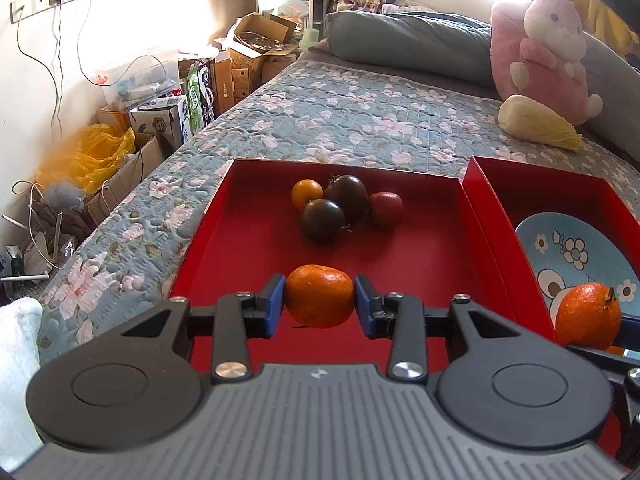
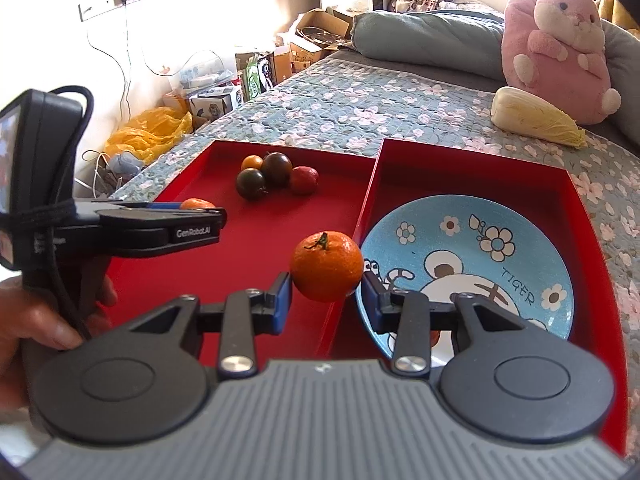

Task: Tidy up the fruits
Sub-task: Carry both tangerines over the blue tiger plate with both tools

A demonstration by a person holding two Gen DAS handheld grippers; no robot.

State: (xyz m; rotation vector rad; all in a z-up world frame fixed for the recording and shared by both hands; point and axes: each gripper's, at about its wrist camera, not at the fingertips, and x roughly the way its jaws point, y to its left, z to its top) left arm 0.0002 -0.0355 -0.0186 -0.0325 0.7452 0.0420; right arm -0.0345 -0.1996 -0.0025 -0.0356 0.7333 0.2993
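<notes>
My left gripper [image 1: 320, 298] is shut on a mandarin [image 1: 319, 296] and holds it above the left red tray [image 1: 420, 264]. My right gripper [image 2: 326, 286] is shut on a second mandarin [image 2: 326, 266], held over the wall between the left tray [image 2: 208, 168] and the right red tray [image 2: 460, 172]. That mandarin also shows in the left wrist view [image 1: 588, 314]. A blue cartoon plate [image 2: 500, 260] lies in the right tray. Two dark tomatoes [image 1: 336, 206], a yellow one [image 1: 306, 193] and a red one [image 1: 386, 209] sit at the back of the left tray.
Both trays lie on a floral quilt [image 1: 340, 112]. A napa cabbage [image 2: 536, 116] and a pink plush toy [image 2: 560, 48] lie at the back right. Cardboard boxes [image 1: 248, 52] and a yellow bag [image 1: 100, 152] crowd the floor to the left of the bed.
</notes>
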